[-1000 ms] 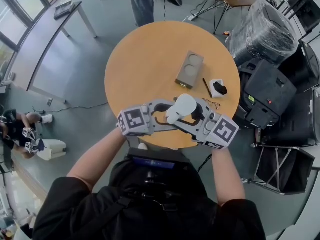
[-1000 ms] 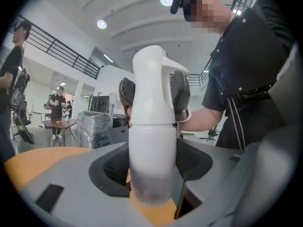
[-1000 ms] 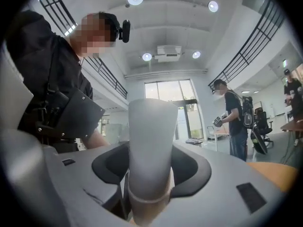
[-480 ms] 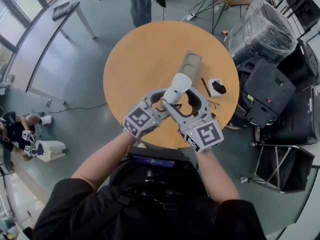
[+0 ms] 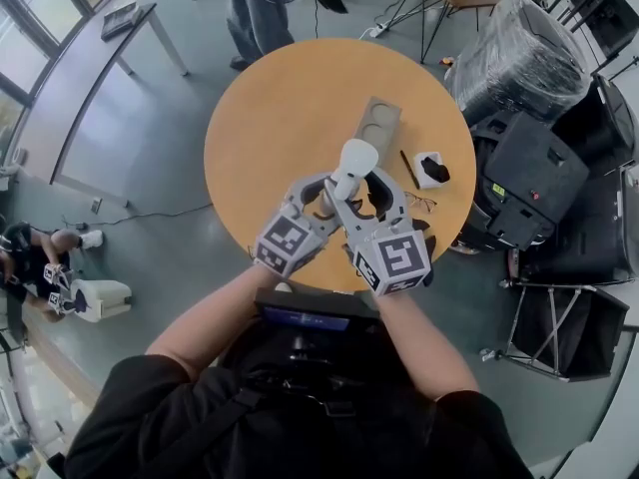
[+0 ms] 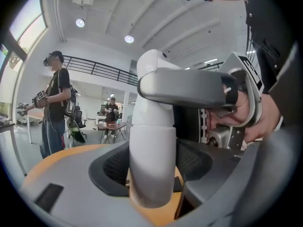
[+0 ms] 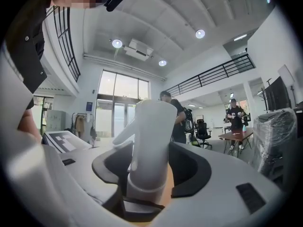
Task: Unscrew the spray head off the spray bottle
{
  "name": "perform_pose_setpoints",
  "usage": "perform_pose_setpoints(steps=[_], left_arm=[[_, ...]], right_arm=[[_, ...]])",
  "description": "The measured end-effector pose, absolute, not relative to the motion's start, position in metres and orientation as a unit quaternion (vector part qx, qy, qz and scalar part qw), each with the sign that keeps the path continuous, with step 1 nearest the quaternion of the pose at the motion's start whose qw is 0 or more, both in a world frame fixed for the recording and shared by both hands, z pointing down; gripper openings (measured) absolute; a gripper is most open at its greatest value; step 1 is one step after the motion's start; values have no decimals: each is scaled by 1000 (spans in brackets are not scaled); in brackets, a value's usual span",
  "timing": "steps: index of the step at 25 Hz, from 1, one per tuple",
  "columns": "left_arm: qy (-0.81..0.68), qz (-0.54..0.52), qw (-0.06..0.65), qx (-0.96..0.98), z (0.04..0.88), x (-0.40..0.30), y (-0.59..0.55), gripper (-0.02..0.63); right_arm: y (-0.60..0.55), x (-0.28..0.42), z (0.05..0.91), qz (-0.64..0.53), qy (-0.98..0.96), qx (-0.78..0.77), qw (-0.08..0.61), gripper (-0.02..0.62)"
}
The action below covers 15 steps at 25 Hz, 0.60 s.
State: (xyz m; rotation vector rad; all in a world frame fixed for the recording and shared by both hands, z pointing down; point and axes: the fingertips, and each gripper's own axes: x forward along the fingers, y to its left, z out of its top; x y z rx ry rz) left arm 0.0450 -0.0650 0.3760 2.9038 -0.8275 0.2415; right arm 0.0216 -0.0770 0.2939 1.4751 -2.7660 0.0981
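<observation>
- Spray bottle (image 5: pixel 349 173) is upright, held between both grippers over the near edge of the round wooden table (image 5: pixel 270 108).
- Left gripper (image 6: pixel 152 163): fingers closed on the white bottle body, one dark ribbed pad on each side and both touching it.
- Right gripper (image 7: pixel 149 148): jaws have just been closing, with the spray head (image 7: pixel 151 122) between them. Pads sit against both sides of the head, just above its collar ring.
- The head's trigger sticks out to the left in the right gripper view.
- In the left gripper view the right gripper's jaw crosses in front of the bottle top, above the left gripper's pads. So the right grip is high and the left grip is low.
- The two marker cubes sit side by side near the table edge, and the grippers angle in toward the bottle.
- The bottle base looks clear of the tabletop, but no view settles that.
- Spray head sits on the bottle, not yet off.
- Further back on the table, well apart from the bottle: a grey block with two round recesses (image 5: pixel 379 123), a pencil (image 5: pixel 410 171), a small white box (image 5: pixel 431 172) and glasses (image 5: pixel 422 205).
</observation>
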Motion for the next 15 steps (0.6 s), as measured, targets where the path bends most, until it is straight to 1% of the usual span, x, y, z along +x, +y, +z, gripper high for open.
perform_pose_setpoints(steps=[5,11,15], left_arm=[[-226,69,63,970,376,42,-54,308],[-92,52,57,993,368,37,-22,307],[-7,41,81,996,362,36,-3,307]], right_arm=[[-65,13,291,31,-920,390,-22,235],[-36,5,281,32,-965,259,-37,235],[-22,1,275,36,-978,200,-53,233]])
